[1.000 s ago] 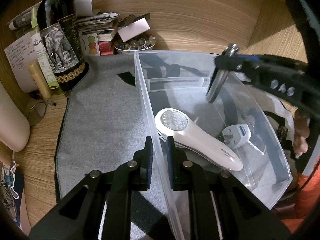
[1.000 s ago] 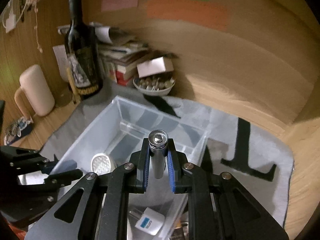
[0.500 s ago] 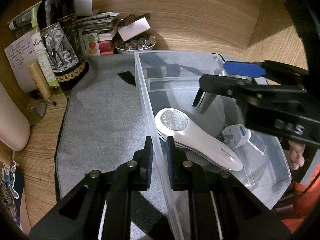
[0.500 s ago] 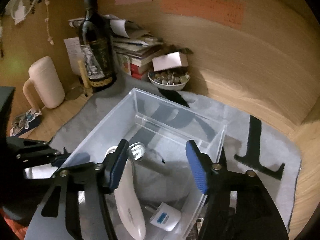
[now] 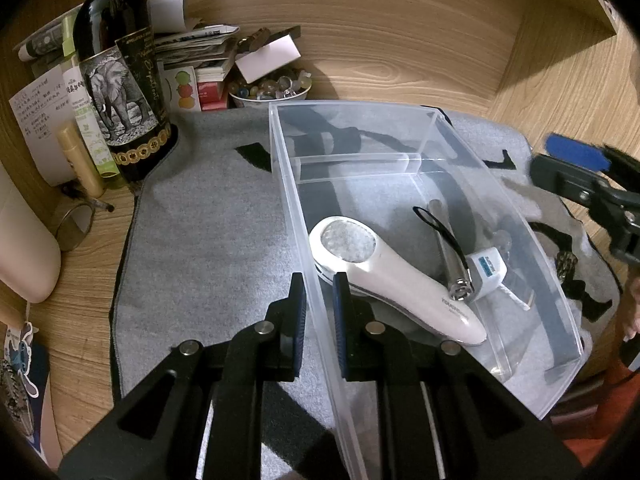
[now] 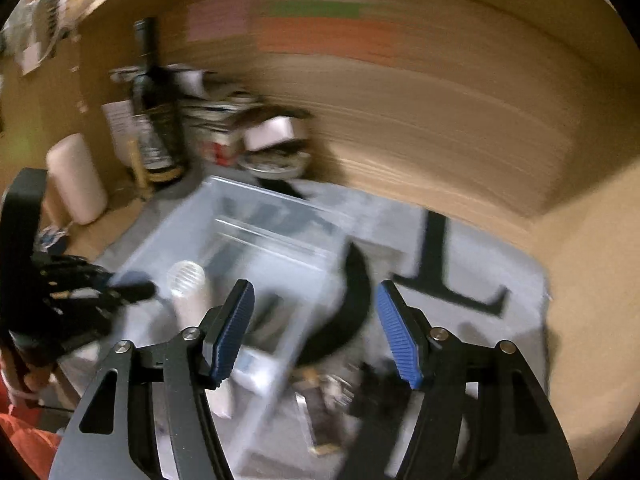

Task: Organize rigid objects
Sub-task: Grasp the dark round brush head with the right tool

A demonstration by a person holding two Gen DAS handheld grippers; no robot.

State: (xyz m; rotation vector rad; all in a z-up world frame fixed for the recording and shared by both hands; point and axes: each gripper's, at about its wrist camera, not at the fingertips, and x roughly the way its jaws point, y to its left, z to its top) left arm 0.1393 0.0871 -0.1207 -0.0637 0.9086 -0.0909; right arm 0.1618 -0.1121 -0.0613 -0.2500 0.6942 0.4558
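The right gripper [image 6: 316,328] has just been opening; its blue jaws stand apart with nothing between them, above a blurred clear plastic bin [image 6: 256,232] on a grey mat [image 6: 500,272]. A white handheld device [image 6: 188,284] lies inside. A dark bottle [image 6: 154,108] stands behind.

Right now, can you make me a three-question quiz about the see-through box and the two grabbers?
1. Where is the silver flashlight?
A. inside the clear box
B. on the grey mat
C. in the right gripper

2. How many things lie in the box?
A. one
B. three
C. five

3. What is the left gripper doing?
A. hanging open above the box
B. holding the bottle
C. clamped on the box's side wall

Answers: 1 A, it lies beside the white handheld device. 2 B, flashlight, device and white plug. 3 C, its pads squeeze the wall.
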